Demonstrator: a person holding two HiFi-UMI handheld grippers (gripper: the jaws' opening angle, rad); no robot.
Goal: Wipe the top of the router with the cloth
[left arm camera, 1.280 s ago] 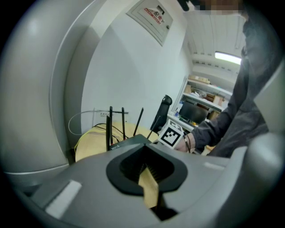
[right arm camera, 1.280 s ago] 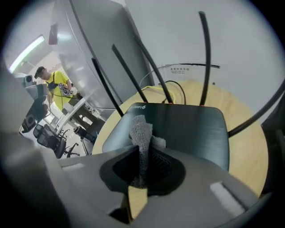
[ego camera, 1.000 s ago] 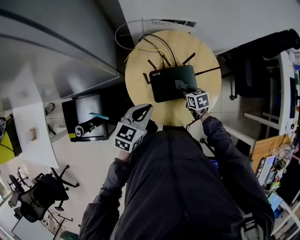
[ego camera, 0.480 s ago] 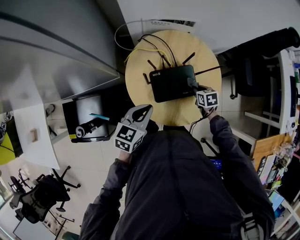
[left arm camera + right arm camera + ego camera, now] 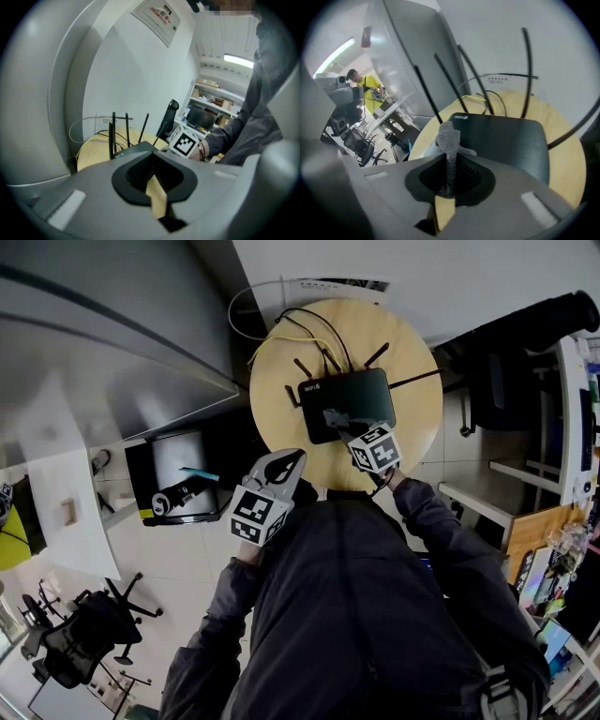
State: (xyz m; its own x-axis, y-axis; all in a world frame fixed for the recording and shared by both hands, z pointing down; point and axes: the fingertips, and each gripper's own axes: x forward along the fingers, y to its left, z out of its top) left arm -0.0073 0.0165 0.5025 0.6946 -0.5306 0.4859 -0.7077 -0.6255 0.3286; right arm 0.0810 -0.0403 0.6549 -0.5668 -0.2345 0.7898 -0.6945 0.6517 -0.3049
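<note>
Grey cloth [image 5: 449, 138] pinched in right gripper [image 5: 448, 183] over black router's [image 5: 352, 395] near-left edge

Right gripper [image 5: 345, 427] covers part of the router [image 5: 342, 390]

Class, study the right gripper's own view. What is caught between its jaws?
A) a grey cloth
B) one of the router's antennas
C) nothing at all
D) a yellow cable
A: in the right gripper view, the right gripper has its jaws closed on the grey cloth, which sticks up in front of the black router. The antennas and cables lie beyond the jaws.
</note>
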